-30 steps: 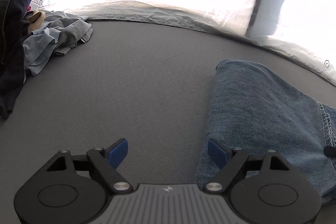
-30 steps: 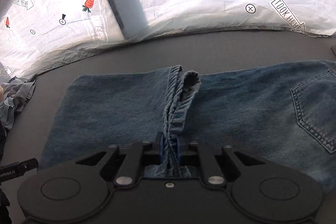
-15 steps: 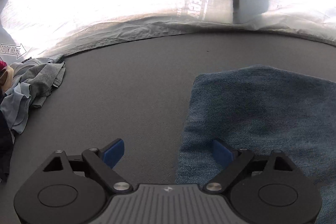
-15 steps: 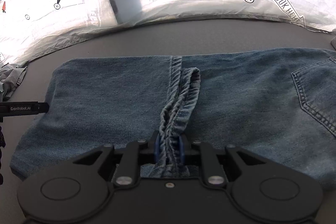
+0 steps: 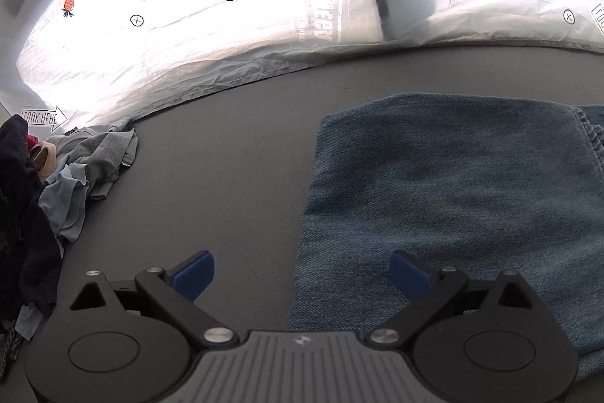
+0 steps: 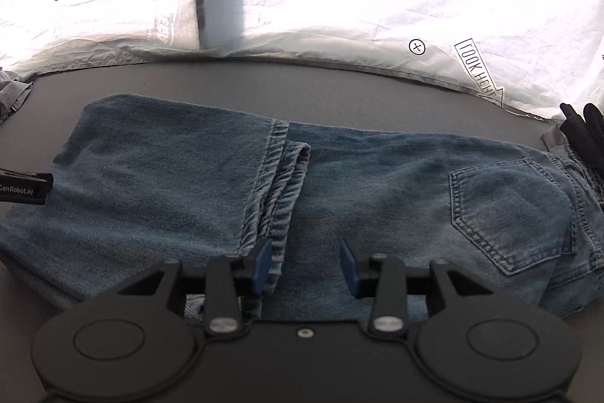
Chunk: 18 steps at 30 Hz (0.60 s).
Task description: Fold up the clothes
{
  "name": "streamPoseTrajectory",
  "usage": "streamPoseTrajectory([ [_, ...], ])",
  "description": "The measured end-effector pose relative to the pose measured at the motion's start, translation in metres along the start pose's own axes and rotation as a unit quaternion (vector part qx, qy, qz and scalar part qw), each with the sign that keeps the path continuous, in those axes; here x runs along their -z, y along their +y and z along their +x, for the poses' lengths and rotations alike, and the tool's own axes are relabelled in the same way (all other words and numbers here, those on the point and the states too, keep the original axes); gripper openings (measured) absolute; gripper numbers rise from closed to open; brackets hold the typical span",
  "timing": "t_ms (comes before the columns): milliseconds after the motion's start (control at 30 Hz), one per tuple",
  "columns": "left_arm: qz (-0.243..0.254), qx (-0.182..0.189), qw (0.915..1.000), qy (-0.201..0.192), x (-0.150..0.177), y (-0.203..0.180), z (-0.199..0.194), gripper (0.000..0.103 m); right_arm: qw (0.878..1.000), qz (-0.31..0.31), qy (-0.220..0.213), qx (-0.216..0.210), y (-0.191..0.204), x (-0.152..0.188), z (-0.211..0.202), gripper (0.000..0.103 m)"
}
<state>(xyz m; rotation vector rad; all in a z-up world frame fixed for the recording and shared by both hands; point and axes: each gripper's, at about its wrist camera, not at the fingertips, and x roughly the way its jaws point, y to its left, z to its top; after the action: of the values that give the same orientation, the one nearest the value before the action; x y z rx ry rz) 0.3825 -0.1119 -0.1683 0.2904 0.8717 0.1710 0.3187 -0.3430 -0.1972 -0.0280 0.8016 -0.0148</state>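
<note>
Blue jeans [image 6: 377,184] lie folded across the grey table, the leg hems [image 6: 281,176] doubled back onto the thighs and a back pocket [image 6: 509,214] to the right. My right gripper [image 6: 305,267] hovers just above the near end of the hems. Its jaws are opening, and the hem rests loose by the left pad [image 6: 262,265] with nothing pressed. My left gripper [image 5: 302,272] stands wide open over the folded left edge of the jeans [image 5: 453,195], holding nothing. Its tip [image 6: 22,186] shows at the left of the right wrist view.
A heap of unfolded clothes [image 5: 56,176], grey, light blue and dark, lies at the table's left end. A white printed sheet [image 5: 226,25] hangs behind the far edge. A black glove-like thing [image 6: 581,135] sits at the far right by the waistband.
The right gripper's jaws have spread and let go of the leg hems, which now lie on the jeans. The left gripper's jaws widened, and it has swung and rolled beside the folded edge.
</note>
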Motion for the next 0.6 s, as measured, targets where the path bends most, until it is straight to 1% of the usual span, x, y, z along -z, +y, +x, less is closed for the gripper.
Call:
streamPoseTrajectory([
  [33, 0.004, 0.006, 1.0000, -0.001, 0.003, -0.005, -0.007, 0.099, 1.000, 0.029, -0.002, 0.000, -0.014, 0.002, -0.008, 0.053],
  [67, 0.006, 0.013, 0.9999, -0.002, 0.005, -0.010, -0.013, 0.099, 0.998, 0.058, 0.000, -0.003, -0.029, 0.003, -0.014, 0.058],
  [100, 0.008, 0.019, 0.9998, -0.002, 0.008, -0.015, -0.020, 0.099, 0.997, 0.082, 0.002, -0.001, -0.042, 0.005, -0.019, 0.066],
  [133, 0.011, 0.026, 0.9996, -0.004, 0.010, -0.020, -0.025, 0.099, 0.995, 0.101, 0.004, 0.004, -0.054, 0.008, -0.024, 0.071],
  [167, 0.015, 0.033, 0.9993, -0.007, 0.012, -0.025, -0.030, 0.099, 0.994, 0.112, 0.006, 0.012, -0.064, 0.012, -0.028, 0.076],
  [200, 0.023, 0.040, 0.9989, -0.011, 0.015, -0.032, -0.036, 0.099, 0.993, 0.120, 0.007, 0.020, -0.073, 0.016, -0.032, 0.080],
  [267, 0.039, 0.051, 0.9978, -0.018, 0.018, -0.046, -0.045, 0.099, 0.991, 0.132, 0.011, 0.037, -0.088, 0.026, -0.039, 0.083],
  [333, 0.048, 0.062, 0.9967, -0.021, 0.018, -0.060, -0.048, 0.099, 0.989, 0.134, 0.015, 0.056, -0.099, 0.038, -0.045, 0.090],
  [367, 0.050, 0.068, 0.9962, -0.021, 0.018, -0.068, -0.049, 0.099, 0.989, 0.133, 0.019, 0.062, -0.104, 0.043, -0.046, 0.096],
  [400, 0.051, 0.074, 0.9957, -0.021, 0.017, -0.076, -0.049, 0.099, 0.989, 0.134, 0.024, 0.065, -0.110, 0.047, -0.047, 0.099],
  [500, 0.046, 0.089, 0.9949, -0.010, 0.009, -0.098, -0.045, 0.099, 0.987, 0.142, 0.034, 0.070, -0.130, 0.059, -0.051, 0.100],
  [567, 0.051, 0.098, 0.9939, -0.004, 0.006, -0.112, -0.042, 0.099, 0.985, 0.156, 0.032, 0.074, -0.147, 0.061, -0.052, 0.101],
  [600, 0.058, 0.102, 0.9931, -0.002, 0.004, -0.121, -0.039, 0.099, 0.982, 0.172, 0.028, 0.071, -0.157, 0.061, -0.051, 0.102],
])
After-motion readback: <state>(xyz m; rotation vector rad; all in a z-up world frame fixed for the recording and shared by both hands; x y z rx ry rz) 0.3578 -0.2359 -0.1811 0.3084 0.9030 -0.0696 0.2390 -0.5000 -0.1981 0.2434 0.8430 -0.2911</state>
